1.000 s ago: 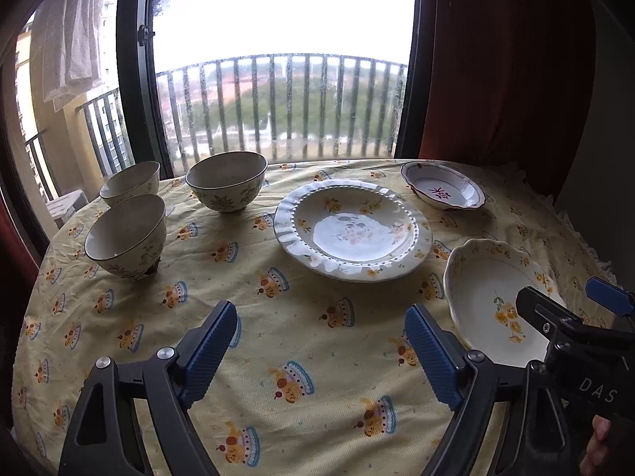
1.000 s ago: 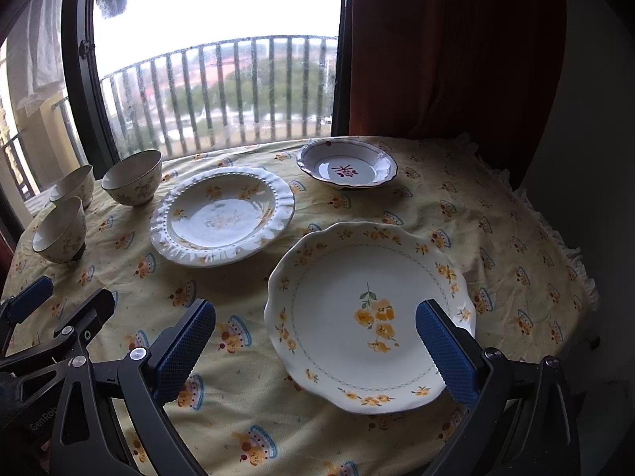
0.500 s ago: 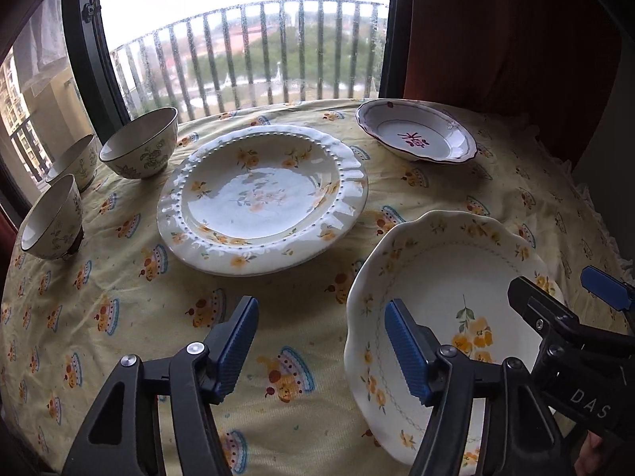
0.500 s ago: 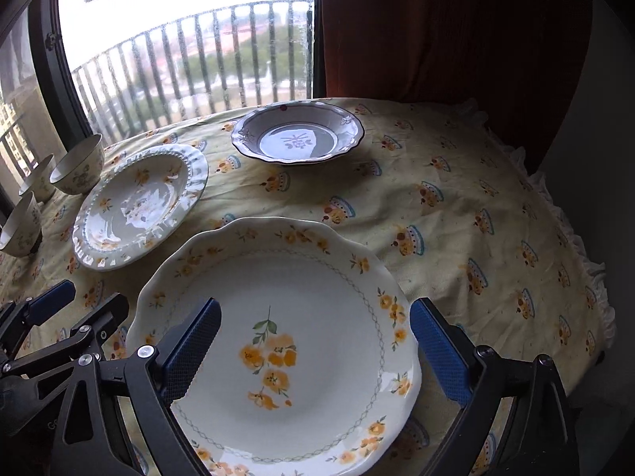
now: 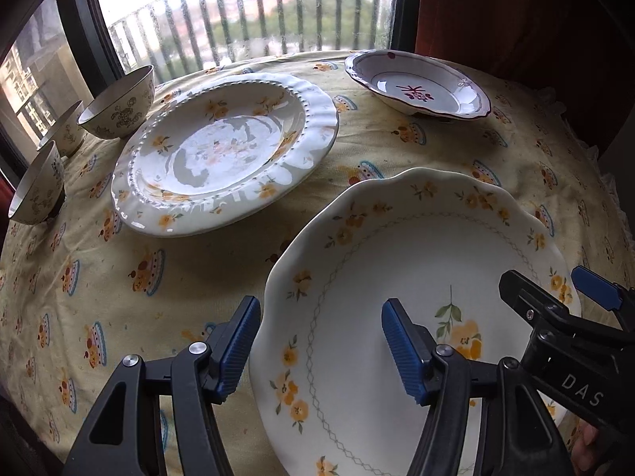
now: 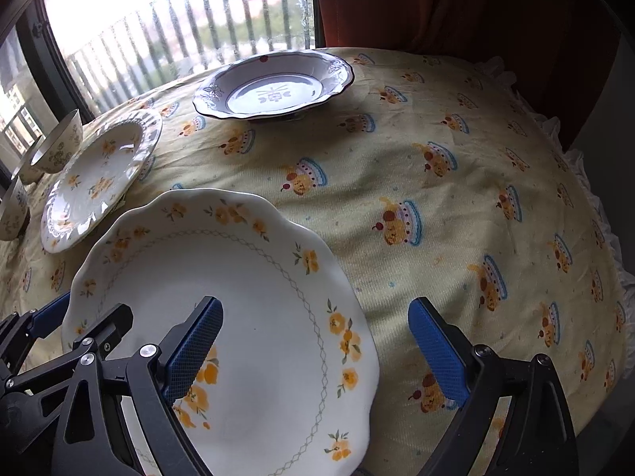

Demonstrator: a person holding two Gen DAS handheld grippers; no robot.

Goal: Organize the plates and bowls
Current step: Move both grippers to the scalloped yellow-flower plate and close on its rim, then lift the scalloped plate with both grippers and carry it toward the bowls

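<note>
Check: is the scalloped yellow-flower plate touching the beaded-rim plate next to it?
Apart. The left wrist view shows a strip of tablecloth between the scalloped plate and the beaded-rim plate; their rims don't meet.

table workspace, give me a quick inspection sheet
surface: round table under a yellow tablecloth with a cake print
job's things: scalloped plate nearest; ribbed plate beyond it; purple-rimmed dish at the far side; three bowls at the left edge
clutter: nothing seen
grippers: left gripper open, straddling the scalloped plate's left rim; right gripper open, straddling its right rim
cables: nothing seen
surroundings: window with balcony railing; red curtain
</note>
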